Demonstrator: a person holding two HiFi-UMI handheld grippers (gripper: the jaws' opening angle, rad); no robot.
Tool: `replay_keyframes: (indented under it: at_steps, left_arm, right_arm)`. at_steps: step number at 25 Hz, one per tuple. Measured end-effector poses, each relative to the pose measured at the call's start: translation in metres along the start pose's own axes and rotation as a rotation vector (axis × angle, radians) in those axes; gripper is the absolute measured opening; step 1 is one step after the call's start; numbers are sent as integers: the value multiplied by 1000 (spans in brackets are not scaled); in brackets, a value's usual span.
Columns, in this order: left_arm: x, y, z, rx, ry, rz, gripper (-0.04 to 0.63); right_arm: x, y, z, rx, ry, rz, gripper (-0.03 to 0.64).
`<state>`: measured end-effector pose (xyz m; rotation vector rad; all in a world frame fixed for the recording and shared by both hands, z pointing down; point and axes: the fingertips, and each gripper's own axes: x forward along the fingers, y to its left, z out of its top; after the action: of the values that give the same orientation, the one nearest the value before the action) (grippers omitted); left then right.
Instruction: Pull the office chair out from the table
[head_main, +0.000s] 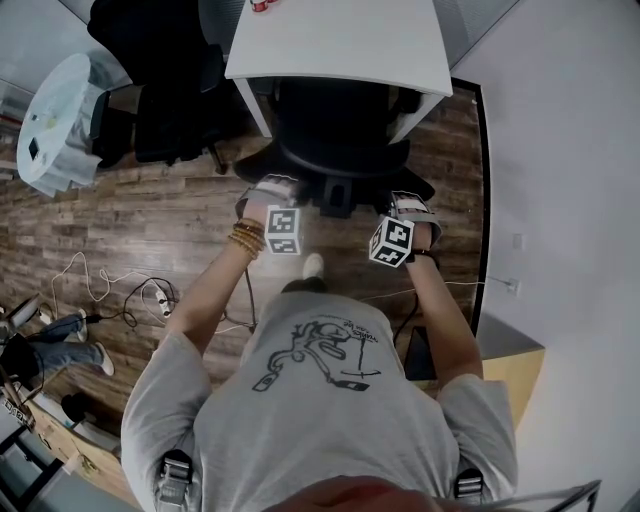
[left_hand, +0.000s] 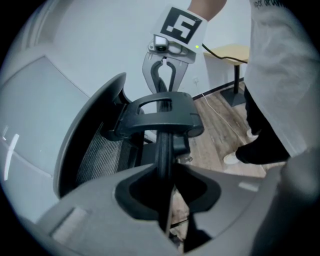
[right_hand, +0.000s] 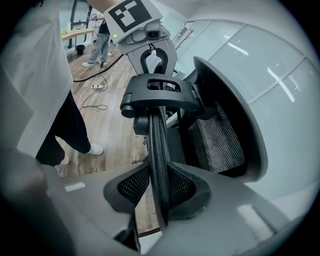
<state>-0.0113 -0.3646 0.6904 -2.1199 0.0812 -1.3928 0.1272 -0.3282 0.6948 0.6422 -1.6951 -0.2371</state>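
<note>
The black office chair (head_main: 335, 140) stands with its seat tucked under the white table (head_main: 340, 40), its back toward me. Both grippers hold the top rim of the chair's back, a hand's width apart. My left gripper (head_main: 272, 192) is shut on the thin black rim (left_hand: 164, 150), which runs straight between its jaws. My right gripper (head_main: 405, 208) is shut on the same mesh-edged rim (right_hand: 158, 150) farther right. Each gripper view shows the other gripper across the chair's black bracket (left_hand: 160, 117): the right gripper (left_hand: 162, 75) and the left gripper (right_hand: 150, 57).
A second dark chair (head_main: 160, 90) and a round white object (head_main: 60, 120) stand at the left. Cables (head_main: 140, 295) lie on the wood floor behind me. A wall runs along the right, with a small wooden-topped desk (head_main: 510, 370). Another person's legs (head_main: 55, 345) show at far left.
</note>
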Motion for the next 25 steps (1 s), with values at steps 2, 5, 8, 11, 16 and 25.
replay_keyframes:
  at_steps: [2,5,8,11,16,25]
  left_arm:
    - [-3,-4,2,-9,3,1,100]
    - [-8,-10,3,-21,8,2,100]
    - [-12,-17,3,-28,15,3,100]
    - [-16,-22,2,-30,24,5,100]
    - [-20,-29,2,-34,33,4,100]
    - [-34,-55,11,-26,28,7,100]
  right_arm:
    - [-3,4,0,-3,-1,0,110]
    - [-7,9,2,-11,-4,-2,110]
    - [-11,16,5,-17,-12,-2,110]
    - [-13,22,7,-18,-14,1,110]
    - [-18,30,9,-17,-18,10,110]
    - [-33,54,9,-11,-25,23,110]
